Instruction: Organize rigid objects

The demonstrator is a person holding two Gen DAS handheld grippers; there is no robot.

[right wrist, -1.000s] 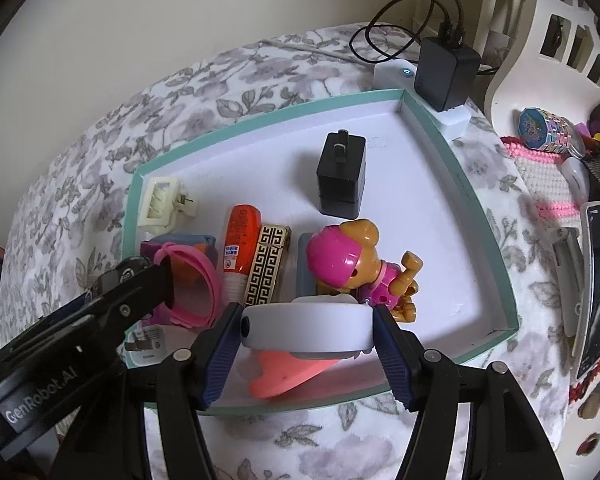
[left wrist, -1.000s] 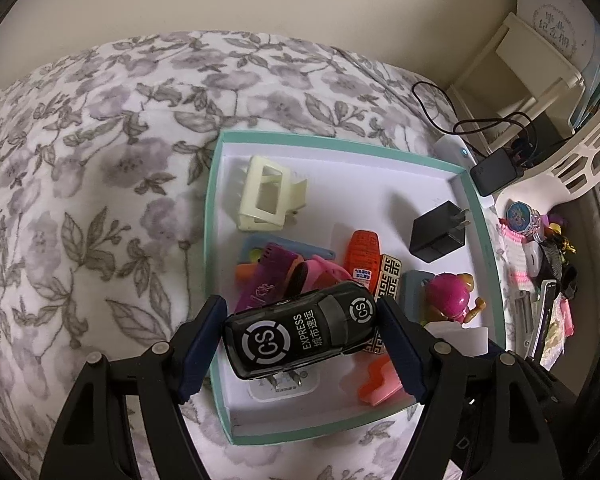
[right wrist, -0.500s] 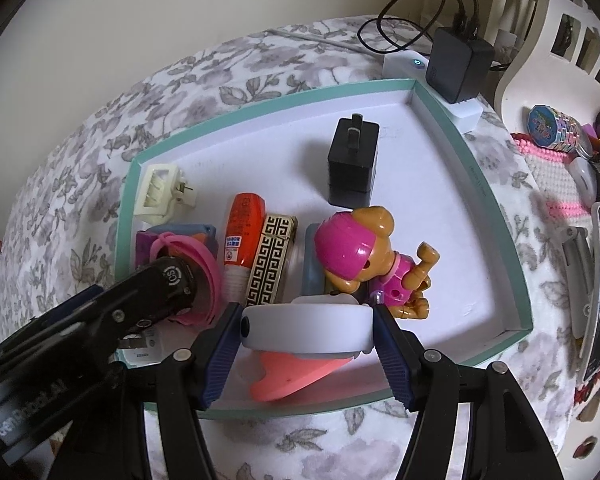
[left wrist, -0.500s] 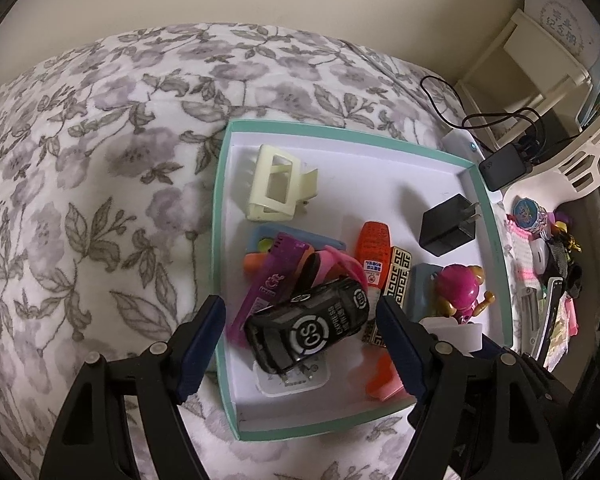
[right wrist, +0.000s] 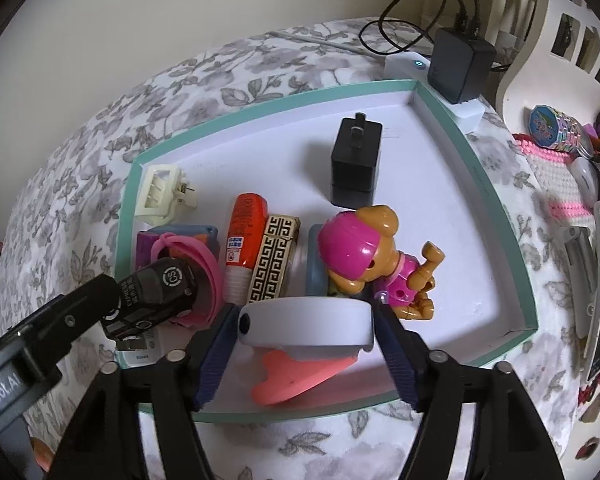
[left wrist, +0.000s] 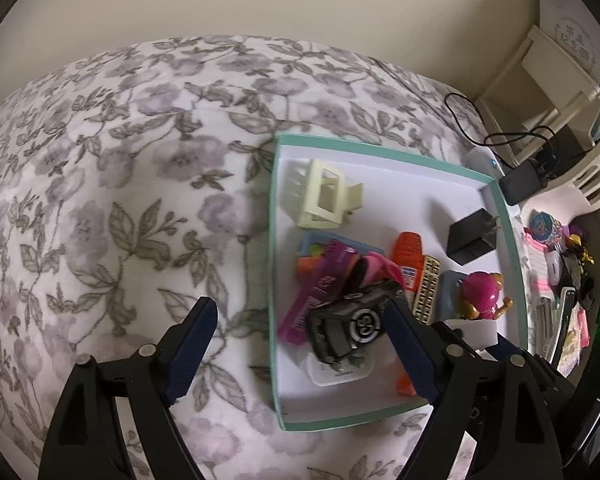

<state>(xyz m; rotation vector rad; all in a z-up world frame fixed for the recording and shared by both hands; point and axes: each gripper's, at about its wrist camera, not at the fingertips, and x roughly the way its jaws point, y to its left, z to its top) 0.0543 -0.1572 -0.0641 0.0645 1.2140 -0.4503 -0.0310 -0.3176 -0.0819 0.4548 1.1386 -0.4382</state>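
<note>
A white tray with a teal rim (left wrist: 274, 264) (right wrist: 496, 188) lies on the floral bedspread and holds several small objects. A black toy car (left wrist: 350, 326) (right wrist: 152, 294) lies inside on a pink band and a white charger. My left gripper (left wrist: 300, 350) is open and empty, with its right finger next to the car and its left finger over the bedspread. My right gripper (right wrist: 306, 326) is shut on a white round device (right wrist: 306, 326) above a coral-pink piece (right wrist: 296, 374) at the tray's near edge. A pink toy dog (right wrist: 374, 256) lies just beyond it.
The tray also holds a cream hair claw (left wrist: 322, 196), a black plug adapter (right wrist: 354, 164), an orange tube (right wrist: 244, 236) and a patterned box (right wrist: 272, 264). A power strip with a black adapter (right wrist: 458, 66) sits behind. Clutter (right wrist: 572, 184) lies to the right.
My left gripper has let go of the black toy car, which now lies in the tray, and has moved left and back. My right gripper still holds the white device.
</note>
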